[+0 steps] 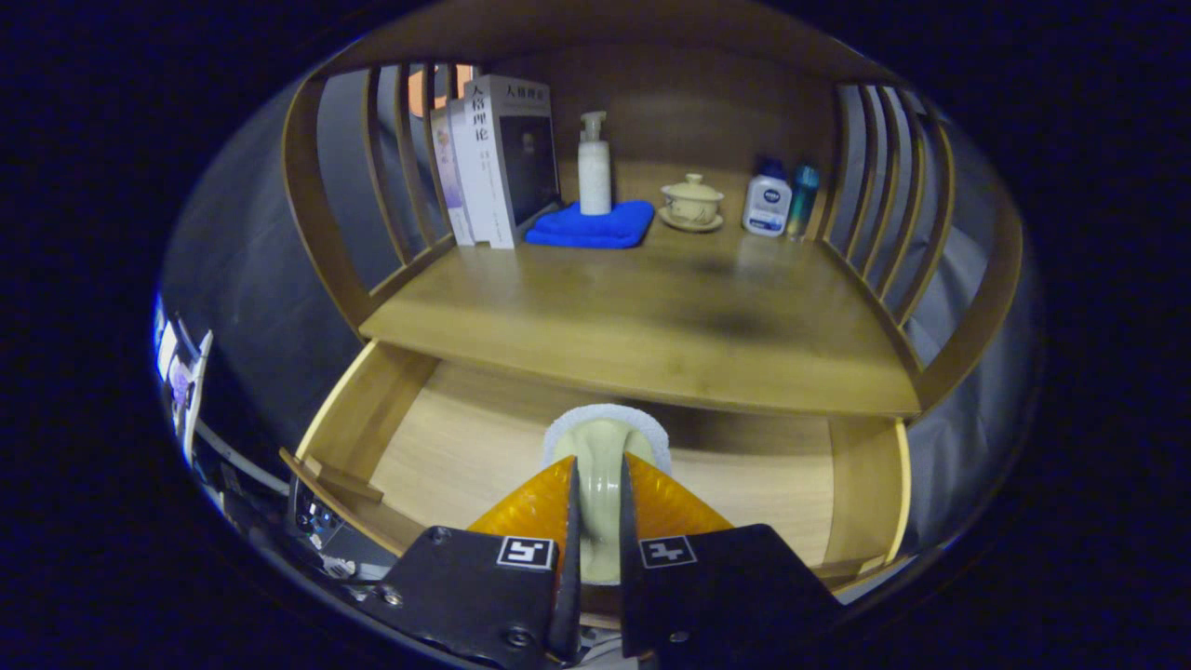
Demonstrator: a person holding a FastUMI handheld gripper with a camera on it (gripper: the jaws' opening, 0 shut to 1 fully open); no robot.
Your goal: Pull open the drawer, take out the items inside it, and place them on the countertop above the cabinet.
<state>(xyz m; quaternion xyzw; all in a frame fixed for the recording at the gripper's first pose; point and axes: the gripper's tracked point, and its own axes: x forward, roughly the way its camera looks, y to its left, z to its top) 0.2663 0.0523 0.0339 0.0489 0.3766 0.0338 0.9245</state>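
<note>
With the gripper (598, 507) clamped on the brush (603, 456) low in frame above the open drawer (447, 447), lift clear of the edge onto bare countertop (651, 316) mid-frame.

Smooth wooden drawer (447, 437), seemingly matt.

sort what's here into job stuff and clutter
Job: open wooden drawer; pale green brush with white pad, clamped in the claw; wooden countertop.
Clutter: upright books, blue folded cloth, white pump bottle, lidded teacup.
</note>
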